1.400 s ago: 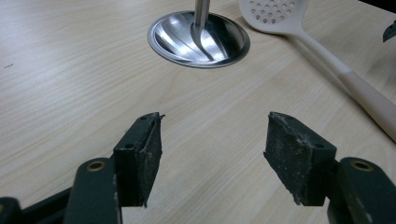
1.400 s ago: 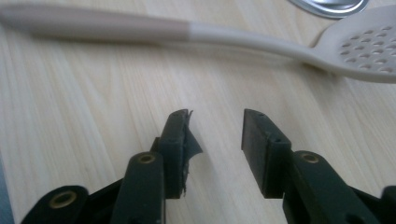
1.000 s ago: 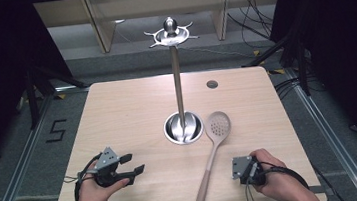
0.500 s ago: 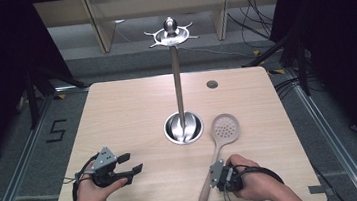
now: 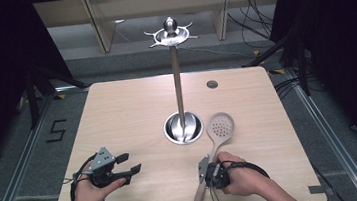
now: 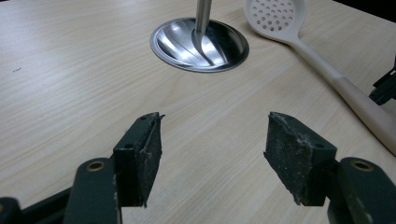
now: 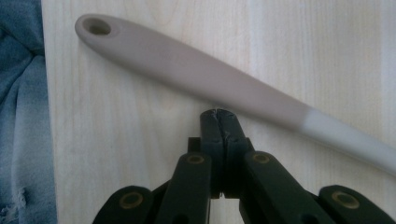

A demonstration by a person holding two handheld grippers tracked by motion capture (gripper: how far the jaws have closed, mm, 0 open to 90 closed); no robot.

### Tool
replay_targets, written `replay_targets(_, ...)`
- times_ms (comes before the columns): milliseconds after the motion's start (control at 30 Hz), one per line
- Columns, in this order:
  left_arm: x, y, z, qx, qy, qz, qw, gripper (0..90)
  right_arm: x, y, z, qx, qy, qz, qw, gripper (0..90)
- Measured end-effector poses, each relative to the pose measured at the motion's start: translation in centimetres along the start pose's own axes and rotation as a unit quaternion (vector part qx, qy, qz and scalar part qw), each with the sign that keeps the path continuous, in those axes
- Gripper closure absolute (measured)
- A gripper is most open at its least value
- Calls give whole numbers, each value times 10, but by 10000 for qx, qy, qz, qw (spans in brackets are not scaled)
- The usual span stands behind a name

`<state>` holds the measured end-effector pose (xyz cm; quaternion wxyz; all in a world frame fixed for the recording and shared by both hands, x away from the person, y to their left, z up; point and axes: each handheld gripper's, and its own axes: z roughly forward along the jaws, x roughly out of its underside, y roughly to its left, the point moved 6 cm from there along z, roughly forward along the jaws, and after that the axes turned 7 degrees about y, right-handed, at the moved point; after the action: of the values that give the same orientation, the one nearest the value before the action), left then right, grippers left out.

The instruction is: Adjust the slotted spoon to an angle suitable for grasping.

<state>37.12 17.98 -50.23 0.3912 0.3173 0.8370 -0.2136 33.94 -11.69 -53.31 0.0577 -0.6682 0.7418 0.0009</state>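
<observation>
A pale slotted spoon (image 5: 216,144) lies on the wooden table (image 5: 133,115), head near the stand's base, handle running toward the front edge. My right gripper (image 5: 205,170) is shut with nothing between its pads. In the right gripper view its closed tips (image 7: 219,116) rest against the side of the spoon handle (image 7: 196,70), which has a hanging hole at its end. My left gripper (image 5: 130,164) sits at the front left in a hand, open and holding nothing. Its own view shows the two pads (image 6: 212,154) wide apart over bare wood, with the spoon (image 6: 345,88) off to the right.
A steel utensil stand rises mid-table: a round dish base (image 5: 183,127), a thin pole, and a crown of hooks (image 5: 171,33) on top. A small dark hole (image 5: 212,84) marks the table's far right. Blue denim (image 7: 21,116) shows past the table's front edge.
My right hand has slid left across the table, from right of the spoon up against its handle. The left hand has stayed put.
</observation>
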Motion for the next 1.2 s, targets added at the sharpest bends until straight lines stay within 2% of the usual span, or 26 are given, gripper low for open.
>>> replay_targets(33, 0, 0, 0, -34, 16, 4, 10000, 352, -2, -3, 0, 81, 41, -71, 9999, 900)
replay_targets(100, 0, 0, 0, -35, 21, 11, 10000, 352, -3, -2, 0, 35, 98, -44, 9999, 900)
replay_targets(133, 0, 0, 0, -37, 19, 6, 10000, 352, -5, -2, 1, 15, 80, 18, 10000, 900)
replay_targets(233, 0, 0, 0, -36, 15, -9, 10000, 352, -10, -6, 1, 42, -55, -35, 10000, 900)
replay_targets(300, 0, 1, 0, -23, 4, -1, 10000, 351, -12, -7, 0, -18, 1, -34, 10000, 900)
replay_targets(333, 0, 1, 0, -23, 4, -1, 10000, 351, -14, -8, 0, 88, -5, -15, 10000, 900)
replay_targets(400, 0, 0, 0, -33, 18, -1, 10000, 351, -15, -10, 1, 83, -30, -60, 9999, 900)
replay_targets(467, 0, 1, 0, 14, -13, 5, 10000, 351, -21, -10, 2, -47, -108, 92, 9999, 900)
replay_targets(567, 0, 1, 0, -6, -18, -4, 10000, 351, -24, -14, 3, -31, -122, 36, 9999, 900)
replay_targets(600, 0, 0, 0, -31, -15, -45, 10000, 351, -28, -13, 4, -167, -185, 176, 9995, 900)
replay_targets(633, 0, 0, 0, 9, -50, -48, 10000, 351, -28, -13, 4, -167, -185, 176, 9995, 900)
replay_targets(667, 0, 1, 0, -33, -12, -33, 10000, 351, -33, -19, 6, -39, -334, -156, 9993, 900)
replay_targets(733, 0, 1, 0, 10, -21, -12, 10000, 351, -34, -23, 5, 100, -249, -288, 9992, 900)
replay_targets(767, 0, 1, 0, 8, -21, -7, 10000, 351, -36, -22, 8, -23, -400, -242, 9989, 900)
replay_targets(800, 0, 1, 0, 10, -20, -9, 10000, 351, -37, -24, 5, -25, -272, -239, 9993, 900)
replay_targets(833, 0, 1, 0, 12, -17, -21, 10000, 351, -37, -19, 4, -23, -175, 118, 9998, 900)
replay_targets(867, 0, 1, 0, 12, -17, -21, 10000, 351, -37, -19, 4, -23, -175, 118, 9998, 900)
replay_targets(900, 0, 1, 0, -12, -10, -23, 10000, 351, -40, -24, 5, 39, -387, -289, 9988, 873)
replay_targets(933, 0, 1, 0, -9, -10, -31, 10000, 351, -41, -24, 5, -47, -376, -399, 9985, 853)
replay_targets(967, 0, 1, 0, -9, -10, -31, 10000, 351, -41, -24, 5, -47, -376, -399, 9985, 853)
replay_targets(1000, 0, 1, 0, 20, -10, -31, 10000, 351, -41, -24, 3, -59, -379, -517, 9979, 841)
replay_targets(1033, 1, 2, -1, 16, -6, -14, 10000, 351, -40, -27, -5, 24, -423, -492, 9979, 787)
replay_targets(1100, 1, 2, 0, 20, -14, -31, 10000, 351, -37, -34, -13, 59, -371, -601, 9975, 690)
replay_targets(1133, 1, 2, 0, 20, -14, -31, 10000, 351, -37, -34, -13, 59, -371, -601, 9975, 690)
replay_targets(1167, 1, 2, 0, -6, 4, -37, 10000, 351, -26, -45, -21, 239, 85, -599, 9979, 607)
replay_targets(1200, 1, 1, 0, 2, 7, -107, 9999, 351, -22, -50, -24, 376, 255, -690, 9966, 588)
